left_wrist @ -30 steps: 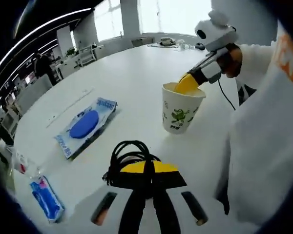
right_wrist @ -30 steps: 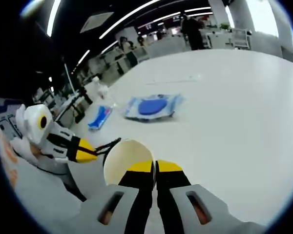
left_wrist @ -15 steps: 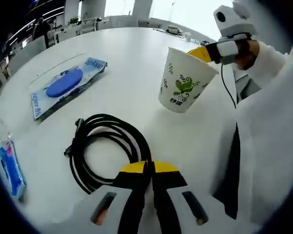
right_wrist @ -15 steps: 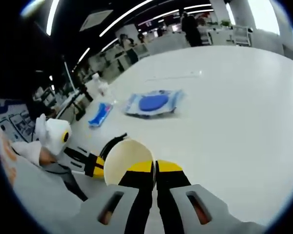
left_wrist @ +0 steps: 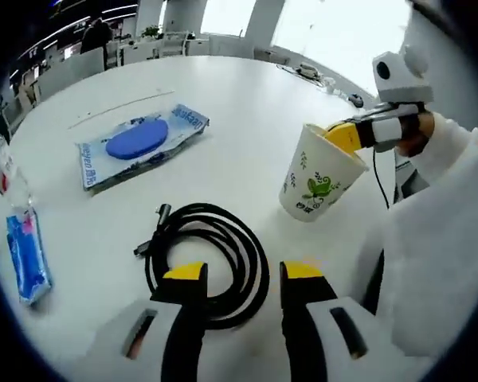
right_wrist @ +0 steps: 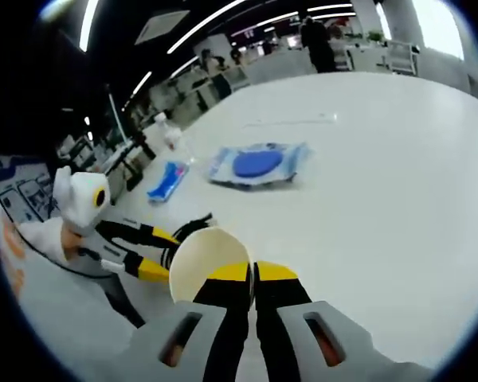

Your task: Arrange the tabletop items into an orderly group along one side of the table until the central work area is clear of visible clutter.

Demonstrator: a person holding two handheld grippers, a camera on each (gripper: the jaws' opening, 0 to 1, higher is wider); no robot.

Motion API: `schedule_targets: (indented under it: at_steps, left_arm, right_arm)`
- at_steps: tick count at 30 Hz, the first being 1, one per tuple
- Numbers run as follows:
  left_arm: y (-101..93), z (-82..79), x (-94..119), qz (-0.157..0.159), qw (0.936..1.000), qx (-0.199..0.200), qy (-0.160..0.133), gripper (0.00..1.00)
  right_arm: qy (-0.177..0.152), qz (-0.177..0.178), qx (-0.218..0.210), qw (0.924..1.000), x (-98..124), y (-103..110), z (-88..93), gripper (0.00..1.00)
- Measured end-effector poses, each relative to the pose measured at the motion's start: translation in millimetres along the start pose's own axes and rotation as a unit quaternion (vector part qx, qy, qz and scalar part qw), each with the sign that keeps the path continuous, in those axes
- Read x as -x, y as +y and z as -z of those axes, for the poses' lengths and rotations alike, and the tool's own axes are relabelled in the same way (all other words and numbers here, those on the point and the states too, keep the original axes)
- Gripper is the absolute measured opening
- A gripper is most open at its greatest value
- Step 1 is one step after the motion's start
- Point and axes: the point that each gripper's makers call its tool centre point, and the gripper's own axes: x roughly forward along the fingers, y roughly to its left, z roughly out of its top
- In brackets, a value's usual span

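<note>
A coiled black cable lies on the white table, and my left gripper stands open just over its near side, one jaw on either side of the loop. A paper cup with a green print is tilted at the right, with my right gripper shut on its rim. In the right gripper view the cup's open mouth sits at my right gripper, and the open left gripper reaches in from the left over the cable.
A flat wipes pack with a blue lid lies farther out on the table, also the pack. A small blue packet and a clear bottle sit at the left edge. A person's white sleeve is at the right.
My left gripper has opened and let go of the cable, which now rests on the table. The right gripper still holds the cup by its rim.
</note>
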Motion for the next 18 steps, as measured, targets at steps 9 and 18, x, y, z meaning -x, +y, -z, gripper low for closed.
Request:
schedule_targets:
  at_steps: [9, 18]
  left_arm:
    - [-36.6, -81.2, 17, 0.012, 0.9836, -0.147, -0.103, 0.54]
    - [-87.2, -99.8, 18, 0.06, 0.9561, -0.276, -0.079, 0.45]
  right_arm:
    - [0.013, 0.006, 0.011, 0.9998, -11, 6, -15.4, 0.0]
    - [0.028, 0.012, 0.036, 0.9989, -22, 14, -34.1, 0.0]
